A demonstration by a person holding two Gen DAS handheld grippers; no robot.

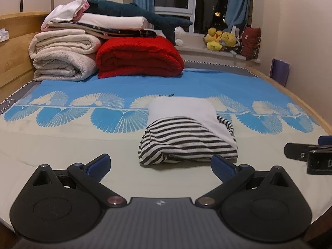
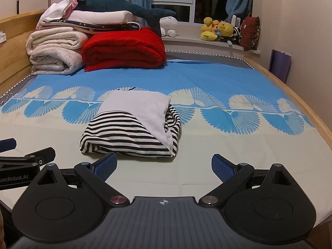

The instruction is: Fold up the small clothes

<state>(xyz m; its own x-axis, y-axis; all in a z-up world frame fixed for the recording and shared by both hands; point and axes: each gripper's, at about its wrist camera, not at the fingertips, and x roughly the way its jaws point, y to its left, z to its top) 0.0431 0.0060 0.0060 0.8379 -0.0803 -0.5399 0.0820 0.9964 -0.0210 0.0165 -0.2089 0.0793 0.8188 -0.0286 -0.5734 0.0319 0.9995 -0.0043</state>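
Observation:
A small black-and-white striped garment with a white panel [image 1: 186,132] lies folded into a compact bundle on the bed; it also shows in the right wrist view [image 2: 132,126]. My left gripper [image 1: 160,161] is open and empty, just short of the bundle's near edge. My right gripper [image 2: 164,164] is open and empty, a little to the right of the bundle's near edge. The right gripper's side shows at the right edge of the left wrist view [image 1: 307,153]. The left gripper's side shows at the left edge of the right wrist view [image 2: 25,161].
The bed sheet [image 1: 83,145] is cream with a blue fan pattern. Folded cream blankets [image 1: 62,56], a red blanket [image 1: 139,58] and a plush shark [image 1: 134,12] are stacked at the headboard. Plush toys [image 1: 222,39] sit on the windowsill. A wooden bed rail [image 1: 290,95] runs along the right.

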